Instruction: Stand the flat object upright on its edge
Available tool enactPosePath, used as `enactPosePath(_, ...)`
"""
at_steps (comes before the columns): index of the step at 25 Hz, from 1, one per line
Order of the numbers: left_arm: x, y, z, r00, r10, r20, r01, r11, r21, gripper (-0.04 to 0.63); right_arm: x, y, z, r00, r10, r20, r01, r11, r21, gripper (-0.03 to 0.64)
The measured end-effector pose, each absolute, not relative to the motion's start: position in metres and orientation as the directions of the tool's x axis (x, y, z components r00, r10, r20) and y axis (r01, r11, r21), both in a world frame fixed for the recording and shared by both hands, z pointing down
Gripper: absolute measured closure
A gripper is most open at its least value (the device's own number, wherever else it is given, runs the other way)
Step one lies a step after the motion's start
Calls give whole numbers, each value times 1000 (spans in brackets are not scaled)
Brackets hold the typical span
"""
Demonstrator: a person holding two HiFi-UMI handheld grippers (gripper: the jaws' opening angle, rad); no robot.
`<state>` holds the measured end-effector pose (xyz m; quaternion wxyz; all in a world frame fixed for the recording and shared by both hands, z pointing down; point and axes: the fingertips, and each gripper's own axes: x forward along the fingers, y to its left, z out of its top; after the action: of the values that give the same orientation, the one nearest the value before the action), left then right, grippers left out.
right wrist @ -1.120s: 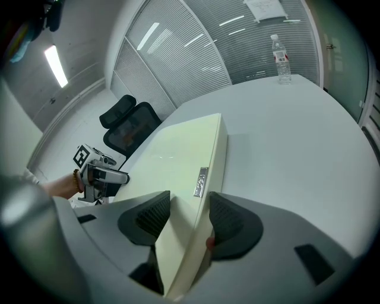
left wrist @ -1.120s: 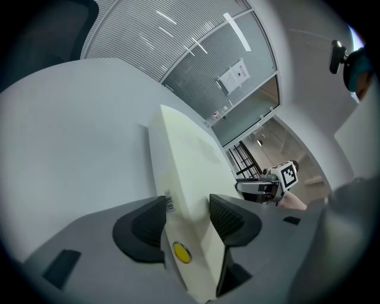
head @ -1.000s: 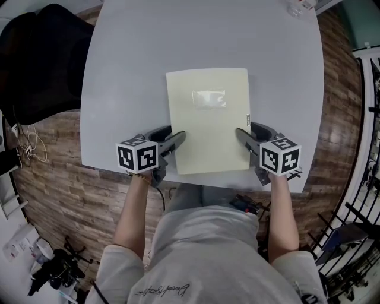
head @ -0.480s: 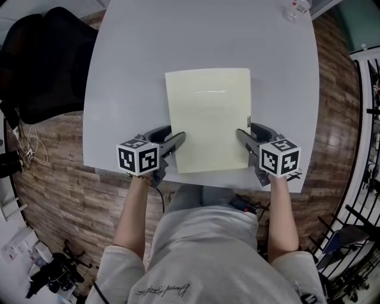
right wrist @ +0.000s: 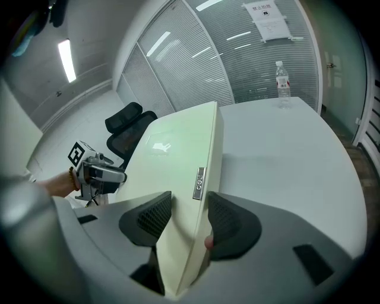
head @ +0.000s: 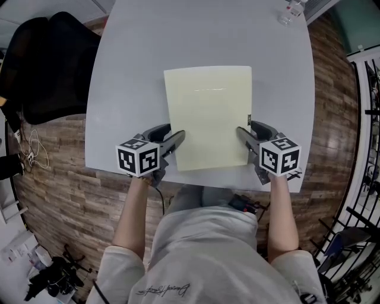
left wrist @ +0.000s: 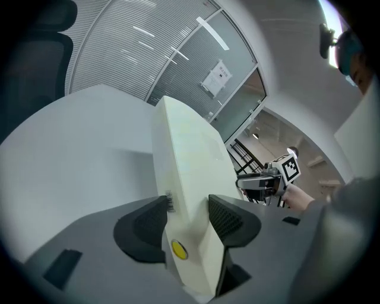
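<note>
Grey table (head: 130, 71) bears a clear bottle (head: 289, 12) near its far corner.

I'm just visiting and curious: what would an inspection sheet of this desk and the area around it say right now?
Surface: grey table, rounded corners.
Job's things: pale yellow folder, near end seems raised, not yet upright.
Clutter: water bottle at the far corner.
Tongs: left tongs and right tongs each clamp a side edge of the folder.
Cables: white cords on the floor, left.
Surroundings: black chair, wood floor, blinds behind glass.
</note>
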<state>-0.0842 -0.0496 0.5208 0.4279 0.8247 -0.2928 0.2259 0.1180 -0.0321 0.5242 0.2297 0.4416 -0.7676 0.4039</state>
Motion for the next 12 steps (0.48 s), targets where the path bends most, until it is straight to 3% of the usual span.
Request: enactPosePath(12,-81,-70,495,707,-361,608,-692,-529,491,365,121,-59,492,-457,-582,673,-888,343,-306,408)
